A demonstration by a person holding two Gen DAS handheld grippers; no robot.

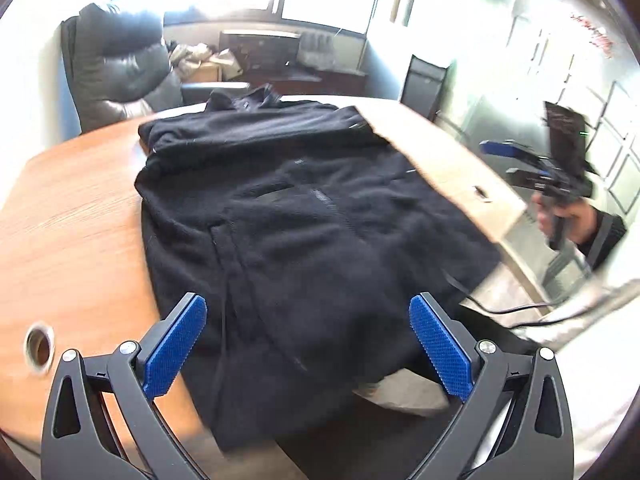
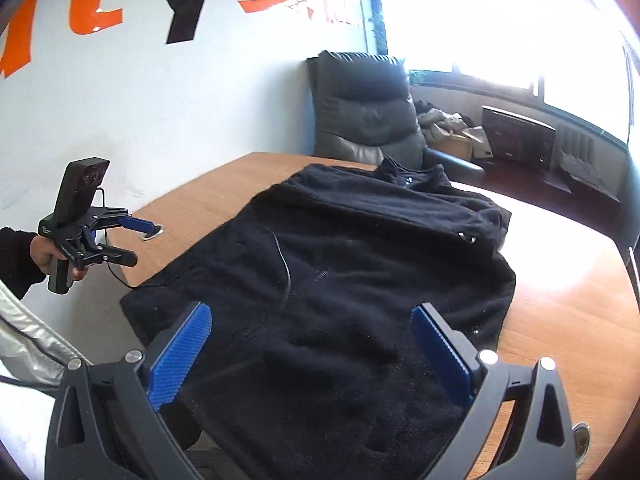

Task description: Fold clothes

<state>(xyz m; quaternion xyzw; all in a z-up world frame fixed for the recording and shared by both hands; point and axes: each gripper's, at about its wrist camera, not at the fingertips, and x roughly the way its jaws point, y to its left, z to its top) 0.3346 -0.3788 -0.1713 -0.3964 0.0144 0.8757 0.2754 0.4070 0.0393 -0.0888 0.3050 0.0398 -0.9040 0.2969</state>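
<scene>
A black fleece jacket (image 1: pixel 288 216) lies spread on a wooden table (image 1: pixel 72 216), collar at the far end, hem hanging over the near edge. It also shows in the right wrist view (image 2: pixel 340 280). My left gripper (image 1: pixel 308 320) is open and empty, just above the jacket's hem; it also shows in the right wrist view (image 2: pixel 132 240) at the left, off the jacket. My right gripper (image 2: pixel 312 332) is open and empty above the jacket's lower part; it shows in the left wrist view (image 1: pixel 508 160) at the right, beyond the table edge.
A dark leather office chair (image 2: pixel 364 112) stands behind the table's far end. A round cable hole (image 1: pixel 38 346) is in the table at the left. A black cable (image 1: pixel 512 308) hangs off the table's right side. Boxes and a cabinet (image 2: pixel 516 132) stand under the window.
</scene>
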